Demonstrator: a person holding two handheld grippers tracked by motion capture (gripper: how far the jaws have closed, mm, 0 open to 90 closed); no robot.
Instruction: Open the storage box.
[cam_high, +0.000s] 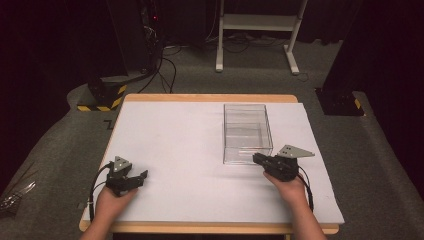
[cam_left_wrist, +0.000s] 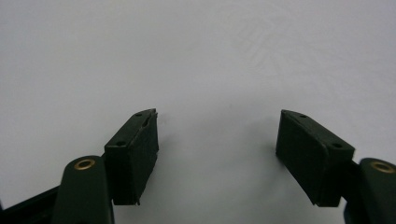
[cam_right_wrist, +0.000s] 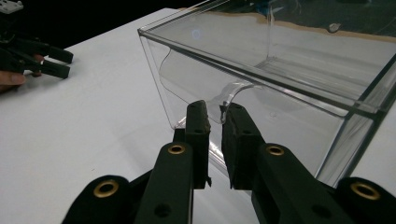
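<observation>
In the high view we see the whole counter (cam_high: 165, 135), covered by a white sheet, with a clear plastic box (cam_high: 247, 132) standing right of the frame's centre and a hand at each lower corner of the sheet. The left claw (cam_high: 136, 179) sits at lower left of that frame, well apart from the box; the right claw (cam_high: 259, 159) sits at the box's near right corner, under its grey 3-cornered plate. What the high view cannot resolve, the right gripper view does: the right claw (cam_right_wrist: 214, 123) has its 2 jaws drawn in close, a narrow gap between them, on either side of the curved lip of the clear plastic box (cam_right_wrist: 261, 70) on its near wall; we cannot tell whether the pads actually press the plastic. This view also shows the box as open-topped, thin-walled and fully transparent, with the counter visible through it, and the other claw small at the upper left edge. In the left gripper view we see the left claw (cam_left_wrist: 217, 137) spread wide, with nothing between its jaws, just above the plain white sheet (cam_left_wrist: 196, 56).
</observation>
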